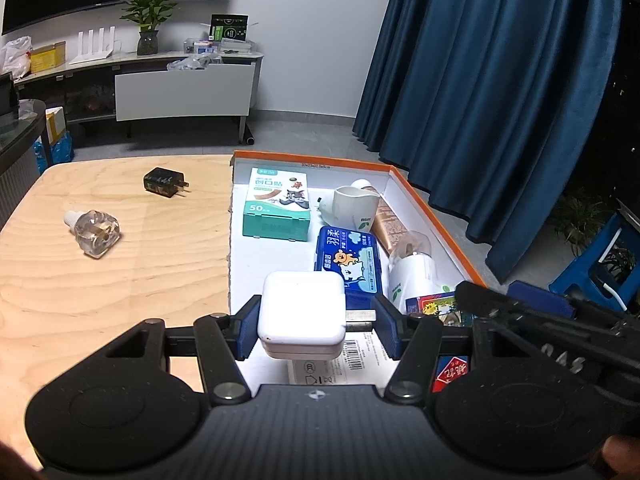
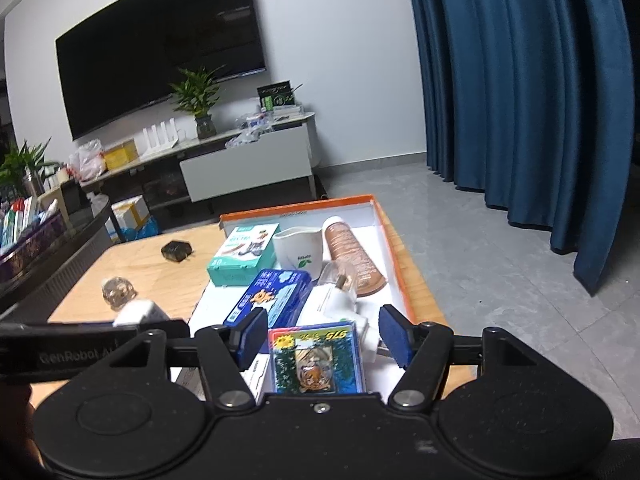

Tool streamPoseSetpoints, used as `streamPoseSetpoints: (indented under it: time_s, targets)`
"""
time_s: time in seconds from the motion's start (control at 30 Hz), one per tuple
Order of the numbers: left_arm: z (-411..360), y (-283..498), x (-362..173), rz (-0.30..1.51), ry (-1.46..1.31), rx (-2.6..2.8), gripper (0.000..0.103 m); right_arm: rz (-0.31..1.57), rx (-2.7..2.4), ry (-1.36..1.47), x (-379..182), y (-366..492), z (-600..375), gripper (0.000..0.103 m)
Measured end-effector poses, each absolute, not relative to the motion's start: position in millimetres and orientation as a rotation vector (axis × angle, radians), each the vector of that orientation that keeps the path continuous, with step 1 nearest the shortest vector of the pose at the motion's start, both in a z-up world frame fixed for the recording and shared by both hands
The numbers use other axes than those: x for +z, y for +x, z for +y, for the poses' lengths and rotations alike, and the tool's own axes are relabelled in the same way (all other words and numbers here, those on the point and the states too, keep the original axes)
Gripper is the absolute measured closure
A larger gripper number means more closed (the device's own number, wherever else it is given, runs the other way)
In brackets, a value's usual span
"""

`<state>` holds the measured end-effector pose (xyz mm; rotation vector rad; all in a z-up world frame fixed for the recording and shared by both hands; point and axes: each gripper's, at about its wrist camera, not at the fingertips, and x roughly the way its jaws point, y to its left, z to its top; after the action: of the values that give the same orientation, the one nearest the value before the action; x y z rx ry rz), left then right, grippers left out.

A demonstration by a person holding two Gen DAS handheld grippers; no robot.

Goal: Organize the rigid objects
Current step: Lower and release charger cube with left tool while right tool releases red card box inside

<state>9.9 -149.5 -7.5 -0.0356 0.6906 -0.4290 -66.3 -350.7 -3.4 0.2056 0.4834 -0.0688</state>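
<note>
Two items remain loose on the worktop [image 1: 120, 280]: a clear glass bottle [image 1: 94, 233] toward its left edge and a black plug adapter [image 1: 164, 182] nearer the far edge. Everything else sits in the orange-rimmed box [image 1: 434, 216] at the right edge.

Left gripper [image 1: 316, 326]: the left pad touches a white charger block [image 1: 301, 312], the right pad shows a gap beside it, so the hold looks partial. The block hangs over the box's near-left corner, above a labelled white carton.

Right gripper [image 2: 323, 336]: jaws moderately wide, straddling a blue picture card pack [image 2: 316, 360] with clear gaps on both sides; not gripped.

Risks:
- Charger may slip or pivot out, given that one-sided contact, and land on the box wall or the blue tissue pack [image 1: 350, 260].
- The two grippers are close together over the near end; a sideways move could knock them together.
- Box is crowded; a drop could tip the white cup [image 1: 352, 208].

Pose: both grippers tilt moderately downward toward the box's near end.
</note>
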Motion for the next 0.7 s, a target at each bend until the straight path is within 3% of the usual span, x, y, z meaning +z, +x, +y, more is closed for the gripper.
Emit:
streamPoseSetpoints:
  time_s: [0.33,0.4,0.7]
  targets:
    - [-171.6,16.8,-10.9,0.693,0.000,-0.493,0.044,0.423,-0.112,0.194,11.7,-75.6,-357.0,0.026]
    - [-172.9,17.1,-12.3,0.697,0.004,-0.497,0.034,0.420,-0.110,0.185,14.3,-76.9,-356.7,0.026]
    - [-157.7,10.8,5.7,0.671,0.019,-0.412,0.012,0.396,-0.087,0.160,27.0,-81.5,-344.6,0.022]
